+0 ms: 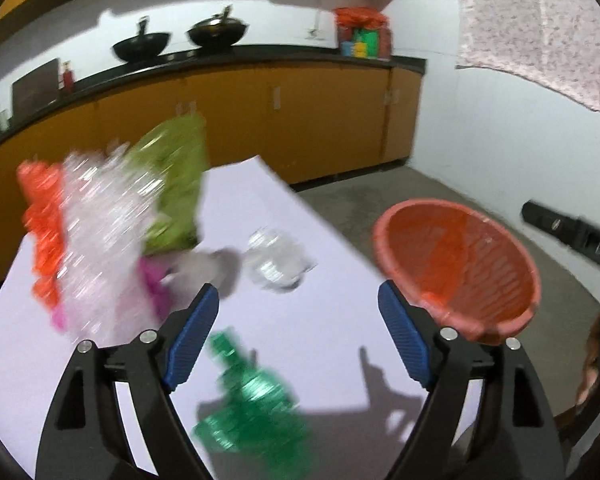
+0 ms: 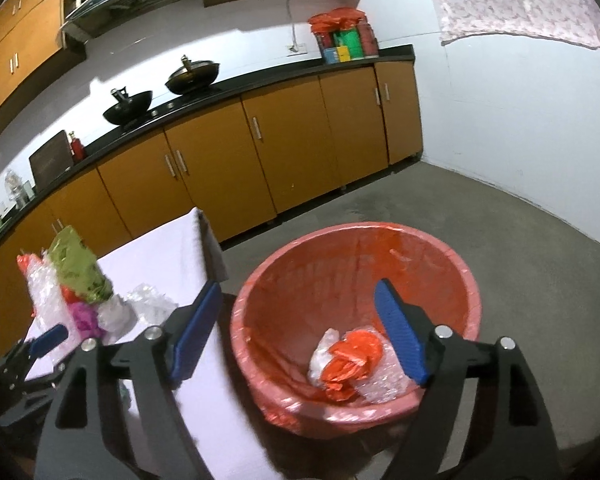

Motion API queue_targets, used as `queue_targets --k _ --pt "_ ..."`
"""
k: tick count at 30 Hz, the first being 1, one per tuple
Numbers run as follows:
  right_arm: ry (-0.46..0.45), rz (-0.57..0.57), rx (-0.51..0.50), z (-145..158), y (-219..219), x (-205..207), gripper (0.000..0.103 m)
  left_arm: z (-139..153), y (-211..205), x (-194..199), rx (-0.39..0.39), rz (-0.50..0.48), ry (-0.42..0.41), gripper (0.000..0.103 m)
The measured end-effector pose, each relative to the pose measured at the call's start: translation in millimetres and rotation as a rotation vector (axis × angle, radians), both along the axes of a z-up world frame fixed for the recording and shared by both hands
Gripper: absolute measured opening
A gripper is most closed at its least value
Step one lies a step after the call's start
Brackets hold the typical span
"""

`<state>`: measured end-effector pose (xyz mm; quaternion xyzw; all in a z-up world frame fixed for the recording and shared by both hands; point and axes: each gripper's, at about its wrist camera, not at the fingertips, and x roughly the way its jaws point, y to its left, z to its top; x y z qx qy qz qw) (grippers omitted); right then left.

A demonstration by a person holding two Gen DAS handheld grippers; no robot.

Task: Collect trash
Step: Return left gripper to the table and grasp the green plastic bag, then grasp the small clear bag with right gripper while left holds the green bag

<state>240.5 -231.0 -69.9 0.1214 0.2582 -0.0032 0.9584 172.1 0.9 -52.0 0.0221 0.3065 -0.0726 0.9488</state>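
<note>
Both grippers gape empty: the right gripper point(image 2: 298, 330) over the bin point(image 2: 473, 280) for dropping, the left gripper point(image 1: 298, 334) above the table's point(image 1: 320, 320) trash, the green bottle point(image 1: 252, 396) nearest.

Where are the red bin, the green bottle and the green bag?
Red bin point(image 2: 452, 264): right wrist view, inner wall.
Green bottle point(image 1: 256, 404): left wrist view, its body.
Green bag point(image 1: 172, 184): left wrist view, its middle.

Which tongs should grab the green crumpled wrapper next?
Probably left. The left tongs are open right above the green wrapper on the table; the right tongs hang over the bin.
</note>
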Motion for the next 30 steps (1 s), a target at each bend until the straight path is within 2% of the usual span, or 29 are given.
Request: queue_targets --k 4,12,15,17,18,19,21,30 --pt "0.009 0.026 -0.003 -5 16 -4 0.080 -17 18 -5 0.002 0.045 0.053 0.083" --pt "0.040 0.085 -0.008 -11 35 -7 0.080 -48 28 -3 -0.004 0.071 0.155 0.082" --pt "0.043 0.093 -0.010 -10 39 -7 0.080 -60 34 -1 -0.037 0.075 0.199 0.068" --pt "0.046 0.100 -0.009 -10 41 -6 0.080 -64 37 0 -0.051 0.076 0.211 0.046" --pt "0.048 0.103 -0.010 -10 43 -5 0.080 -65 39 0 -0.057 0.075 0.212 0.039" --pt "0.049 0.107 -0.010 -10 45 -5 0.080 -64 40 -1 -0.061 0.076 0.208 0.038" --pt "0.052 0.121 -0.009 -11 49 -3 0.080 -62 44 -4 -0.066 0.076 0.188 0.029" --pt "0.076 0.226 -0.040 -18 98 19 0.079 -30 77 -35 -0.083 0.094 0.050 0.028"
